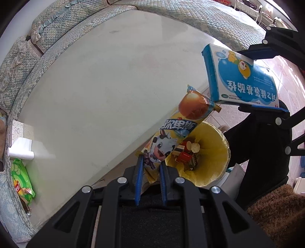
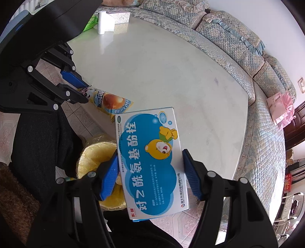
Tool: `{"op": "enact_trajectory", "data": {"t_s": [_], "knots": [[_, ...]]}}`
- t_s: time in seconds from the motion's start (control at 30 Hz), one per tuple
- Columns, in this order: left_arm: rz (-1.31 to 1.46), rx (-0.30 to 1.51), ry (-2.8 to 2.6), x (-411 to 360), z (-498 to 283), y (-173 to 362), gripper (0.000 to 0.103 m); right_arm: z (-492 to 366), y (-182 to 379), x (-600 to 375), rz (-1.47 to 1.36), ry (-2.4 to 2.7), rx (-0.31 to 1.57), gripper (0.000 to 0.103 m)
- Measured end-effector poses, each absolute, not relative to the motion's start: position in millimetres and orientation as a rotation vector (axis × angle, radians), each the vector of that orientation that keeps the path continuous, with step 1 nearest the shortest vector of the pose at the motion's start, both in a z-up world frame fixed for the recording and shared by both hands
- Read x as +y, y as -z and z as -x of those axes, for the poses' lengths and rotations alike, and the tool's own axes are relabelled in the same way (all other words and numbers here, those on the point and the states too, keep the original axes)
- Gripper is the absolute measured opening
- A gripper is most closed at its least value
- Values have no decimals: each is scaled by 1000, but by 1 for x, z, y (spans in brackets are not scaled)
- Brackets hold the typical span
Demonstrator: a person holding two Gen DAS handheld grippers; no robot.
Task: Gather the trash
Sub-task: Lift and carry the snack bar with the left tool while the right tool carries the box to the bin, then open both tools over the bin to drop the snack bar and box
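Observation:
My left gripper (image 1: 150,162) is shut on a yellow snack wrapper (image 1: 177,126) with a cartoon cow, held above the yellow-lined trash bin (image 1: 213,158). The wrapper also shows in the right wrist view (image 2: 106,102), with the left gripper (image 2: 83,91) on it. My right gripper (image 2: 150,164) is shut on a blue and white medicine box (image 2: 150,162) with a cartoon bear, held over the table edge beside the bin (image 2: 91,152). The box also shows in the left wrist view (image 1: 242,76). The bin holds several red cartons and scraps.
A white round table (image 1: 91,95) is ringed by a blue-grey patterned sofa (image 1: 24,63). On the table are a green snack bag (image 1: 21,179), a white tissue holder (image 1: 21,150) and a tissue box (image 2: 120,18). A brown rug (image 1: 276,208) lies by the bin. A pink bag (image 2: 282,108) lies on the sofa.

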State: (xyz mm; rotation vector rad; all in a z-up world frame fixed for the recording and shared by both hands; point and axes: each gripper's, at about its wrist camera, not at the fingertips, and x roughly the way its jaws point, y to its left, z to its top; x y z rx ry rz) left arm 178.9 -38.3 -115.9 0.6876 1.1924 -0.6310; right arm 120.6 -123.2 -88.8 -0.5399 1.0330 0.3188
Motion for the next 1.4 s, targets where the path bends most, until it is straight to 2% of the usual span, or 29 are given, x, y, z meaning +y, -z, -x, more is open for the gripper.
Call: {"op": "enact_trajectory", "data": {"t_s": [0.37,0.9,1.4], "knots": [[-632,1238,641,-32,-157,164,16,-108,126,-129,498,-321,1082,63],[-512,1391,657,-40,-135,290,16,-88,225,-137,470,-303,1197,63],[-425,1533,640,-54,-131,384,16,-96,297,-159,349,-268,1312,63]]}}
